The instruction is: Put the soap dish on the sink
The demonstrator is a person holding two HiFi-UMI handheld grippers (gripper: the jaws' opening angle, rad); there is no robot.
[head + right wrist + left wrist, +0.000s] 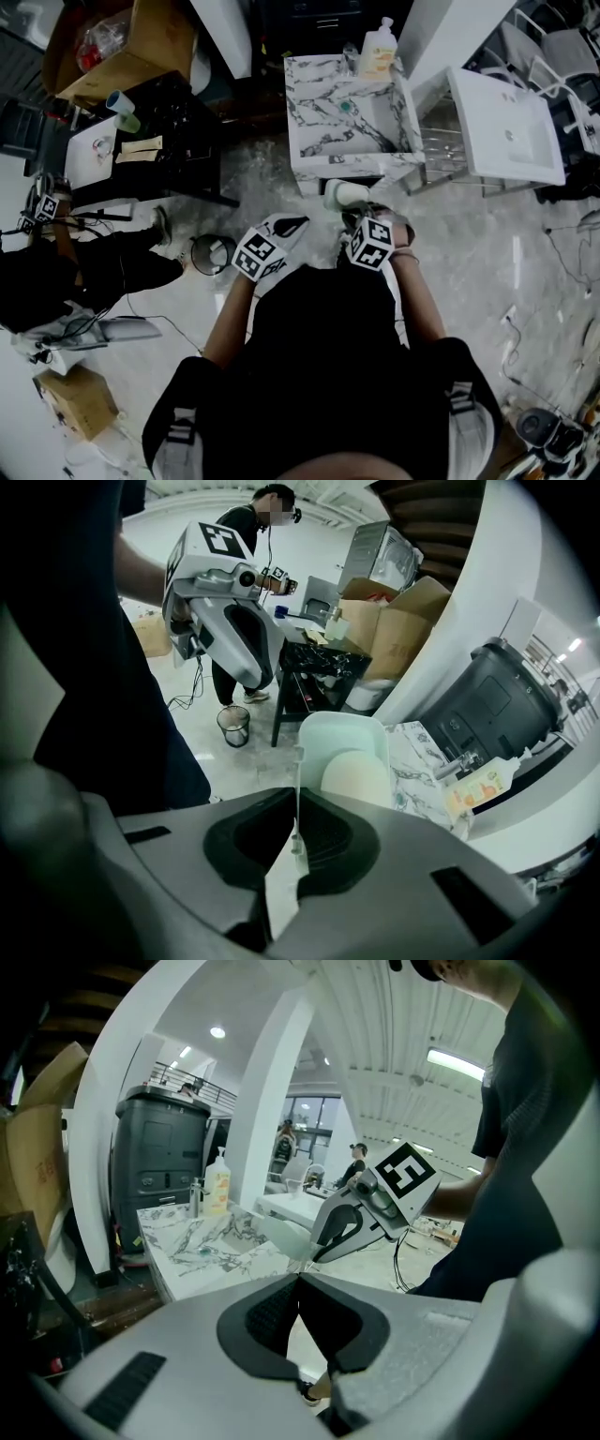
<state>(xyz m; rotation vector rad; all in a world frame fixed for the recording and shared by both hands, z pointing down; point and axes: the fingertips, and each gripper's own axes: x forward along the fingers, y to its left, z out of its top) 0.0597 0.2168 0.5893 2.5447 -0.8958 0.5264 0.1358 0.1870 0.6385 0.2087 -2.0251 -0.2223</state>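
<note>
My right gripper (298, 803) is shut on the thin rim of a pale green soap dish (342, 742), and a cream bar of soap (356, 778) lies in the dish. In the head view the soap dish (340, 194) hangs just in front of the marble sink's (323, 141) near edge, ahead of my right gripper (356, 214). My left gripper (291, 226) is beside it, a little to the left. The left gripper (300, 1277) is shut and empty. Its view shows the right gripper (361, 1218) carrying the dish (286, 1237) towards the marble sink (202, 1241).
A soap bottle (378, 49) and a faucet (352, 58) stand at the sink's back edge. A white basin unit (506, 127) is at the right. At the left are a black table (164, 112), a small bin (211, 253), a cardboard box (131, 47) and another person (66, 277).
</note>
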